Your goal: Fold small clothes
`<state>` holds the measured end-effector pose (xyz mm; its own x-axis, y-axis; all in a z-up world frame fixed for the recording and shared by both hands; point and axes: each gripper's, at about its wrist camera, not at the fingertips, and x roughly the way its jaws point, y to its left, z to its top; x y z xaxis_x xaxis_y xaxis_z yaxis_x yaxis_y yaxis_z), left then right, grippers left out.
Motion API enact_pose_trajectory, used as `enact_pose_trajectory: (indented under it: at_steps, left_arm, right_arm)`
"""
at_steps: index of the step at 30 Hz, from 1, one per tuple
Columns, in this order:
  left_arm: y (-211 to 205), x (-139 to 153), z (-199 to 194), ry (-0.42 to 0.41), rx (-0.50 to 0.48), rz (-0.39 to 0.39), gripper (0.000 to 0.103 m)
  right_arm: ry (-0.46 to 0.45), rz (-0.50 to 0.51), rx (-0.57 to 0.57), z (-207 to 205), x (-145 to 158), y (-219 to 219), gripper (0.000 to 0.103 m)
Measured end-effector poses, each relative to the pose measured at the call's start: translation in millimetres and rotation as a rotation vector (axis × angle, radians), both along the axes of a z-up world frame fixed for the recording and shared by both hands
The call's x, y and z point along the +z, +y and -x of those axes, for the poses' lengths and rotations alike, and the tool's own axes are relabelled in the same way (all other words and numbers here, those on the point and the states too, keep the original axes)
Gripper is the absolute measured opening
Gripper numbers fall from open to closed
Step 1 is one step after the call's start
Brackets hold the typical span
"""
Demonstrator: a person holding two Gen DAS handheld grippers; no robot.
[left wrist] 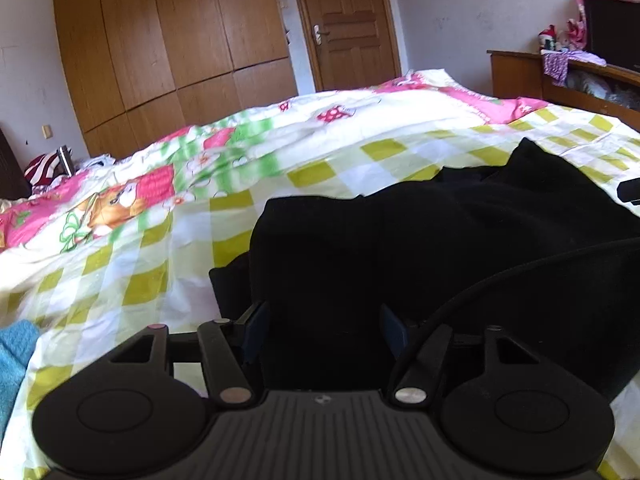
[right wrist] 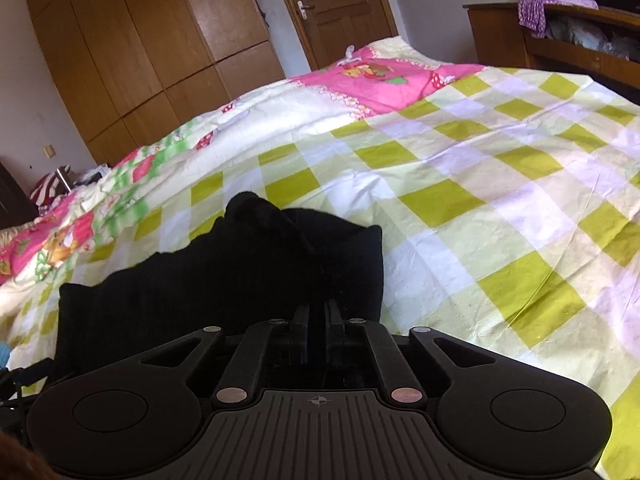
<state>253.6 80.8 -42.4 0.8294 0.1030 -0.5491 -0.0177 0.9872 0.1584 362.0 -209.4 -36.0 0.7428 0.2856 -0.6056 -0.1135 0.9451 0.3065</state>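
- A black garment [left wrist: 400, 240] lies spread on the bed [left wrist: 320, 160], on the yellow-green checked part of the cover; this garment is the landmark for everything below.
- The left gripper [left wrist: 325, 326] is released: its two blue-padded fingers [left wrist: 256, 330] stand wide apart, straddling the near edge of the garment, with black cloth filling the gap between them.
- The right gripper [right wrist: 319, 316] is clenched on the garment [right wrist: 240, 272]: its fingers are pressed together at the cloth's near right edge, and the fabric bunches up just in front of them.
- In the right wrist view the garment rises in a soft peak beyond the gripper and trails away to the left.
- A blue cloth [left wrist: 14, 356] lies well to the left of the garment, at the bed's edge.
- Beyond the garment, the cover turns to a pink cartoon print [right wrist: 380, 76].
- Far behind the garment stand a wooden wardrobe [left wrist: 160, 40] and a wooden door [left wrist: 348, 28].
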Motion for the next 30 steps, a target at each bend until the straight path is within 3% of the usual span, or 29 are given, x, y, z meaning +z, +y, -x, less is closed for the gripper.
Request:
enact_pose_trajectory:
  at_steps: [2, 4, 5, 8, 9, 12, 15, 22, 26, 29, 30]
  left_arm:
    - [-9.2, 3.8, 6.0, -0.018, -0.023, -0.001, 0.075]
    - [-16.3, 5.9, 7.9, -0.031, -0.027, 0.003, 0.075]
    - [-18.5, 7.2, 7.3, -0.033, -0.026, 0.01, 0.075]
    - [-22.0, 11.7, 6.4, -0.034, -0.038, 0.04, 0.075]
    - [-23.4, 12.5, 5.7, -0.033, -0.046, 0.044, 0.075]
    - [-29.0, 11.6, 0.8, -0.025, -0.074, 0.073, 0.075]
    - [-31.8, 8.3, -6.9, -0.014, -0.083, 0.124, 0.075]
    - [-42.0, -4.3, -20.1, -0.005, -0.113, 0.104, 0.075]
    - [-34.8, -8.8, -27.6, 0.021, -0.069, 0.133, 0.075]
    - [-35.3, -14.1, -25.8, 0.062, -0.057, 0.121, 0.075]
    - [-37.4, -15.6, -21.8, 0.074, -0.06, 0.119, 0.075]
  right_arm:
    - [-0.035, 0.03, -0.016, 14.0, 10.6, -8.6, 0.027]
    - [-0.01, -0.013, 0.01, 21.2, 11.4, -18.1, 0.035]
    - [0.024, -0.045, 0.028, 21.0, 8.0, -21.9, 0.046]
    - [0.066, -0.117, 0.035, 14.7, -2.9, -29.0, 0.061]
    - [0.072, -0.149, 0.03, 12.1, -6.1, -32.7, 0.073]
    - [0.138, -0.292, 0.025, -0.2, -21.0, -47.4, 0.077]
    - [0.184, -0.362, 0.064, -12.7, -35.1, -52.2, 0.079]
    - [0.276, -0.494, 0.275, -27.6, -42.4, -51.4, 0.079]
    - [0.259, -0.489, 0.258, -34.3, -49.3, -37.1, 0.074]
    - [0.272, -0.465, 0.204, -38.0, -49.3, -27.2, 0.032]
    - [0.284, -0.488, 0.196, -37.4, -50.0, -28.1, 0.029]
